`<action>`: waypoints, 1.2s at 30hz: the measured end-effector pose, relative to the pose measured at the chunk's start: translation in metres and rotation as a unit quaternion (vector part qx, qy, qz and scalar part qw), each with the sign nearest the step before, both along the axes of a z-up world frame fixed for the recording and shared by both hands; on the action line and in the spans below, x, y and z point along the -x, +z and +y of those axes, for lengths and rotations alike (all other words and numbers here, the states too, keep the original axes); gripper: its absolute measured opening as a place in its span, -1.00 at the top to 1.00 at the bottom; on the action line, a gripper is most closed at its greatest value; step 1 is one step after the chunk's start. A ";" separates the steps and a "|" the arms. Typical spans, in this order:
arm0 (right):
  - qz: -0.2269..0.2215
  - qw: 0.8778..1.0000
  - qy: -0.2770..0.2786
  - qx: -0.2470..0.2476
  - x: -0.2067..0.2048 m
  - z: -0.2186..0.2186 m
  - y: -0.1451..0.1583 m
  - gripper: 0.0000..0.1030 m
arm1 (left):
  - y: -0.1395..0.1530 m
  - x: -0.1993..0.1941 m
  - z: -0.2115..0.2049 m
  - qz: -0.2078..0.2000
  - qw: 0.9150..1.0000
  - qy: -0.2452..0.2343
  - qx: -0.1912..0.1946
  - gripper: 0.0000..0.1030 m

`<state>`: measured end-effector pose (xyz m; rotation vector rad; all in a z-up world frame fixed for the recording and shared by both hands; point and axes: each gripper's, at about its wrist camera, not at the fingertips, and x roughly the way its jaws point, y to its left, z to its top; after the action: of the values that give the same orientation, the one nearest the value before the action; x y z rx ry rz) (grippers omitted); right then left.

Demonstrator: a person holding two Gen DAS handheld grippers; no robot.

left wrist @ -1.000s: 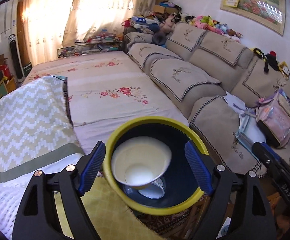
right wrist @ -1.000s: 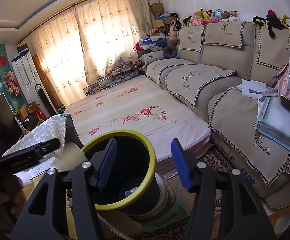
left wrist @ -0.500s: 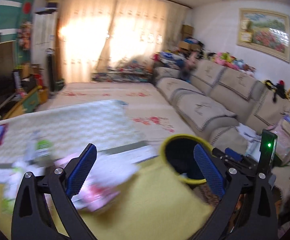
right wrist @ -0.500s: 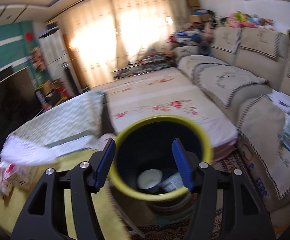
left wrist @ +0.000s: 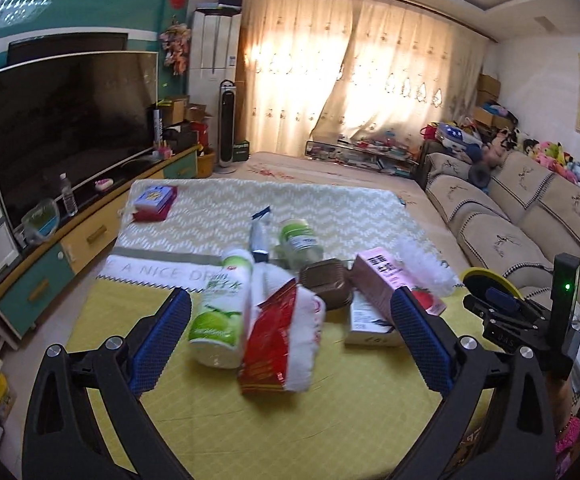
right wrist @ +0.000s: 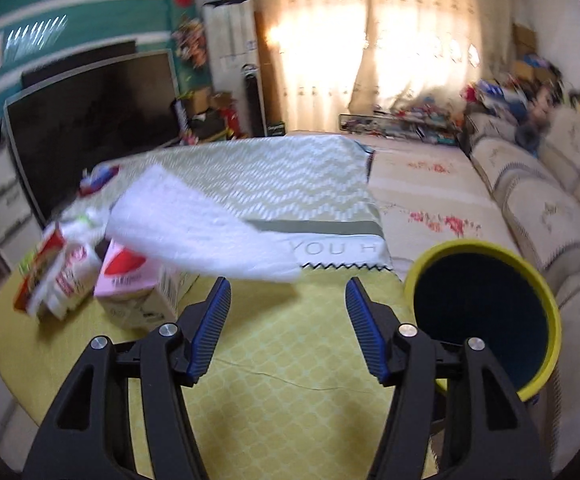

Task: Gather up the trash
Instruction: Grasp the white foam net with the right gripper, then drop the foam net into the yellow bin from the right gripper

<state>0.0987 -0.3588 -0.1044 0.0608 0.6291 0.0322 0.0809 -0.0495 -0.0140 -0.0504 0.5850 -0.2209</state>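
Lying in a loose heap on the yellow quilted cloth of the table (left wrist: 137, 364) is the trash: a white plastic bottle (left wrist: 222, 312) with a green fruit label, on its side; a glossy red crinkled packet (left wrist: 267, 344) over a white wrapper; a squat brown ribbed container (left wrist: 325, 283); a pink carton (left wrist: 386, 276) printed with a barcode; and a clear jar with a green lid (left wrist: 298, 236) behind. A sheet of white embossed tissue (right wrist: 205, 226) overhangs the carton, its edges smeared by blur in the right wrist view.

Just past the table's right corner stands the bin (right wrist: 486, 312), round, yellow-rimmed, dark inside; its contents cannot be made out and its base is cut off.

The left tongs (left wrist: 290, 336) have just been spreading and stand wide and released, the heap seen between the blue ribbed pads but untouched. The right tongs (right wrist: 287, 326) are parted about halfway, nothing between them, above bare cloth.
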 end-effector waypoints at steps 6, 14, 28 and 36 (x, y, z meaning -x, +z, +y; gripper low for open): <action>-0.044 0.997 0.065 -0.004 0.017 0.023 0.018 -0.11 | -0.013 -0.002 0.004 0.016 1.000 0.007 0.005 -0.90; -0.053 0.992 0.113 0.021 0.002 0.061 0.027 -0.07 | -0.014 -0.003 -0.014 0.018 1.000 -0.009 -0.004 -0.91; -0.080 0.994 0.067 -0.024 -0.003 0.027 0.048 0.76 | -0.023 -0.007 -0.018 0.028 1.000 -0.013 -0.006 -0.91; -0.125 0.991 -0.009 -0.048 0.042 -0.037 0.072 0.76 | -0.025 -0.006 -0.022 0.028 0.999 -0.018 -0.009 -0.91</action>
<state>0.0572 -0.3954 -0.0329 0.1521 0.3769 0.0523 0.0869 -0.0715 -0.0389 -0.0292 0.6444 -0.2489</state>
